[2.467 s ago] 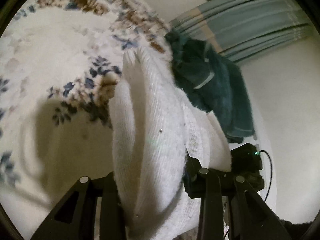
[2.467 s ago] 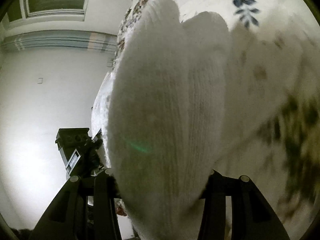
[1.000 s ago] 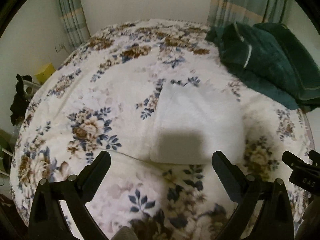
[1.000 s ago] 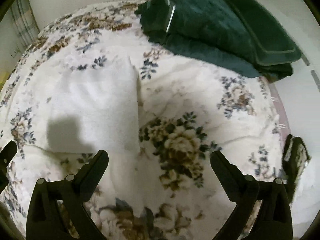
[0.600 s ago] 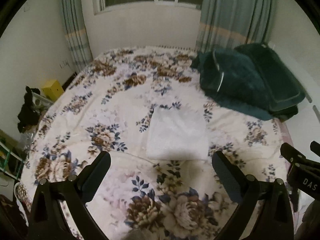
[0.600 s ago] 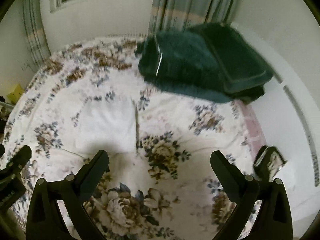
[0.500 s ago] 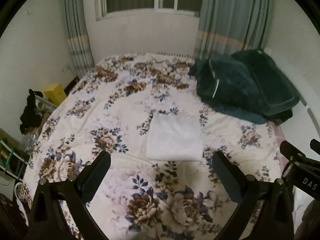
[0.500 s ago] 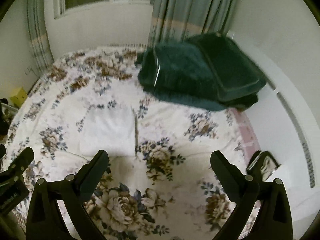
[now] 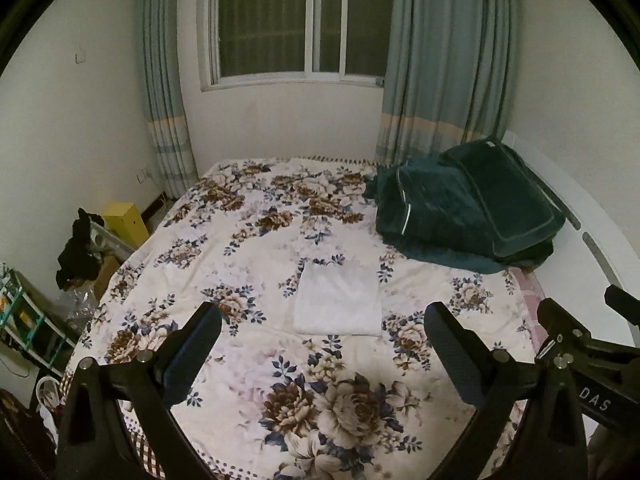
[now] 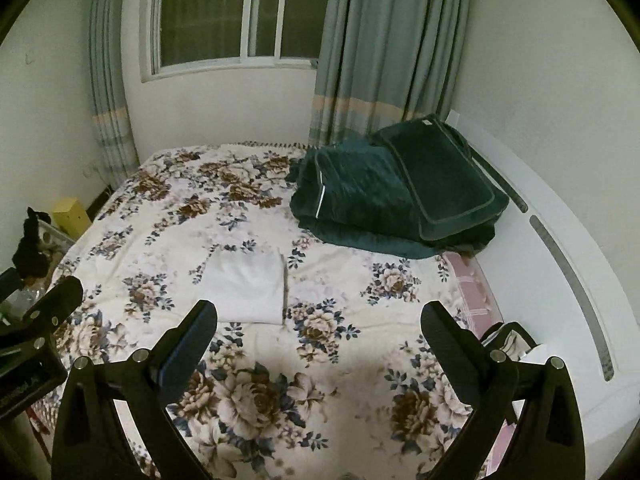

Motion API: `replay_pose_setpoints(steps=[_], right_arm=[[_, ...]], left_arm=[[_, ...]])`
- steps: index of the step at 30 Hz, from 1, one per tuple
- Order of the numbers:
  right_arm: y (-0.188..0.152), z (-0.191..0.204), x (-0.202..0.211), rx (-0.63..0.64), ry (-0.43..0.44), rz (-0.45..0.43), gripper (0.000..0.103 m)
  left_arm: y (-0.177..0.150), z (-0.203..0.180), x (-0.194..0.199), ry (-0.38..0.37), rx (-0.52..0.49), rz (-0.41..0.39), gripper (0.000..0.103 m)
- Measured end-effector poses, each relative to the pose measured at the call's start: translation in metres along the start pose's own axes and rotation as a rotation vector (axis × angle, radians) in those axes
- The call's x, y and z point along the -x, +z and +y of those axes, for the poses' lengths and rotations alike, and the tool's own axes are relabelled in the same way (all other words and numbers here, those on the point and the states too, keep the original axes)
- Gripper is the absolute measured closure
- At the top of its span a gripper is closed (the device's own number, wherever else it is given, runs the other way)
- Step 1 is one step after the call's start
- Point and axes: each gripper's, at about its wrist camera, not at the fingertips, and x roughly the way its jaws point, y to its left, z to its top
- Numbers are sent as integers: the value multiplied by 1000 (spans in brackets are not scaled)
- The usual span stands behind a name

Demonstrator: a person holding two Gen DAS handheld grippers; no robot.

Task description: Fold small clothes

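Note:
A white garment, folded into a flat rectangle, lies in the middle of the floral bedspread. It also shows in the right wrist view. My left gripper is open and empty, held high above the near end of the bed, well back from the garment. My right gripper is open and empty too, at a similar height, with the garment ahead to its left. The right gripper's body shows at the right edge of the left wrist view.
A pile of dark green bedding lies at the bed's far right corner. A white headboard runs along the right. A window with curtains is behind. Clutter and a yellow box stand on the floor to the left.
Both grippers let go of the white garment, opened, and pulled up and back from the bed. The folded garment now lies flat and looks smaller and farther away.

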Motion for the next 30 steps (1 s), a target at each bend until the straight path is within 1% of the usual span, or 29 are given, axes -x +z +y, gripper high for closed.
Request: replay_pose_setpoints(steps=[5, 10, 21, 24, 26, 28, 30], right_arm=[[-6, -12, 29, -12, 10, -22, 0], [-9, -18, 46, -5, 16, -40, 0], [-9, -20, 60, -2, 23, -53, 0], [0, -25, 58, 6, 34, -59, 0], [-2, -25, 59, 3, 36, -57, 0], [6, -27, 55, 7, 45, -57, 0], [7, -30, 56, 8, 43, -61, 0]], left_arm=[[-6, 1, 25, 2, 9, -30, 0], [-12, 1, 34, 15, 7, -38, 0], [-15, -2, 53, 46, -1, -59, 0], [-14, -2, 53, 47, -3, -61, 0], [-13, -1, 54, 47, -3, -63, 0], [-12, 0, 54, 49, -5, -68, 0], [-10, 2, 55, 54, -3, -71, 0]])
